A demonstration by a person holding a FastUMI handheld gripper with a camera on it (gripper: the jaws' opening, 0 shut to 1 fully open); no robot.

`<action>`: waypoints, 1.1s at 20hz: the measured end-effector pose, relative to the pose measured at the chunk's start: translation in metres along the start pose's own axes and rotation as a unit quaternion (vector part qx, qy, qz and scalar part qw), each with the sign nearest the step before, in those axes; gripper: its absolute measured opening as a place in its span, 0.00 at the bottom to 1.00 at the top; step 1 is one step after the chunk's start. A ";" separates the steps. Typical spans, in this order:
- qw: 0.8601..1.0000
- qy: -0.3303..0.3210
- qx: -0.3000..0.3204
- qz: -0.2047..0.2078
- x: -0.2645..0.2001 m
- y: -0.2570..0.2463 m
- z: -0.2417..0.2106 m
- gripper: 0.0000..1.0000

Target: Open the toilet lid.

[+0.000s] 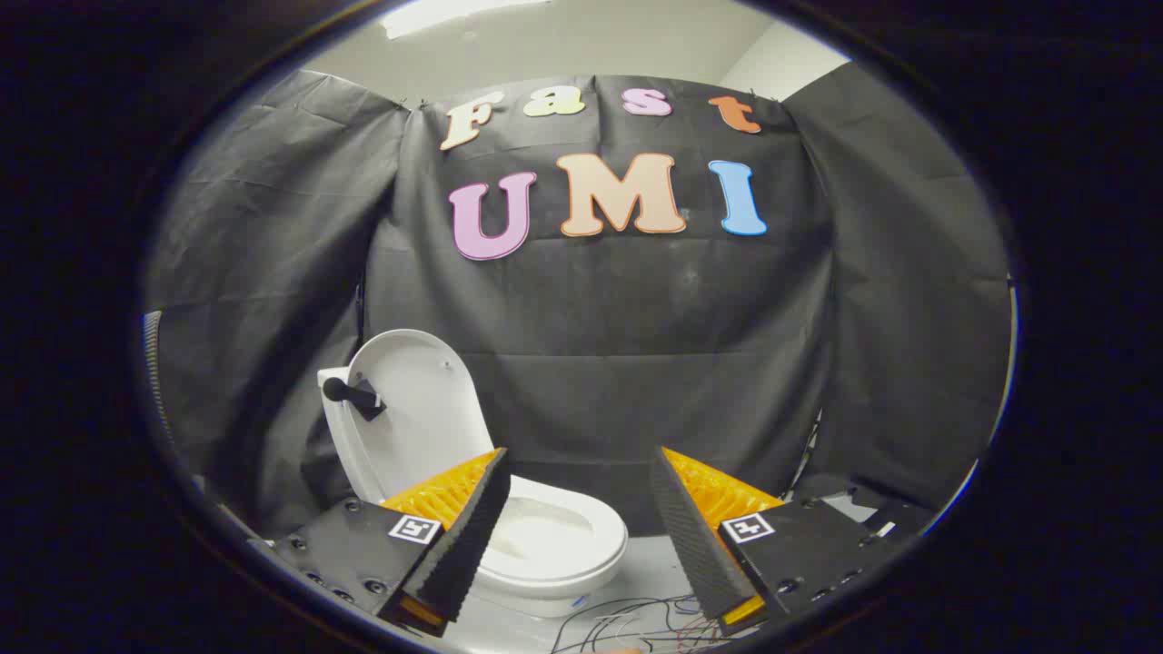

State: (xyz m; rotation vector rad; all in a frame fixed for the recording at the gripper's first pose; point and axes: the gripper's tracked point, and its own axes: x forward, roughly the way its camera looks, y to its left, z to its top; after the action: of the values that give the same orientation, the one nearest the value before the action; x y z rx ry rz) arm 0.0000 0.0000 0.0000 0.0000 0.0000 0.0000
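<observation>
**Toilet Lid Stood Up While the Fingers Held Nothing**

Two orange and black fingers [472,509] sat closest to the camera, one at about 7 o'clock and one at about 5 o'clock. They belonged to the gripper [579,468], and they were spread wide apart. Nothing was between them, and they touched nothing. Each finger had a bumpy black pad on its inner side and a small square tag [415,529] near its base.

Past the left finger, at about 8 o'clock, stood the white toilet [545,545]. Part of its bowl was hidden behind that finger. The toilet lid [422,404] was already up. It stood almost straight and leaned back, a little tilted. A small black handle [350,393] stuck out near the lid's left edge. The seat [581,549] was down, lying flat on the bowl, and the inside of the bowl could be seen.

On the pale floor [650,568] between the fingers, at about 6 o'clock, lay a tangle of thin wires [627,618]. They were just beside the bottom of the toilet.

Behind everything hung a wrinkly black cloth wall [636,345]. The toilet stood close in front of it.
</observation>
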 end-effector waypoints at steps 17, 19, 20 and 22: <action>1.000 -0.002 -0.001 0.000 0.000 0.000 0.002 0.96; 1.000 -0.007 0.001 0.002 0.013 0.001 0.003 0.97; 1.000 0.002 0.002 0.003 0.020 0.003 -0.003 0.96; 1.000 0.011 0.001 0.004 0.037 0.005 -0.005 0.96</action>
State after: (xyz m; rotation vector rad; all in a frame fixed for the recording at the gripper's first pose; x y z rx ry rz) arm 0.0371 0.0046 -0.0053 0.0016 0.0221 0.0082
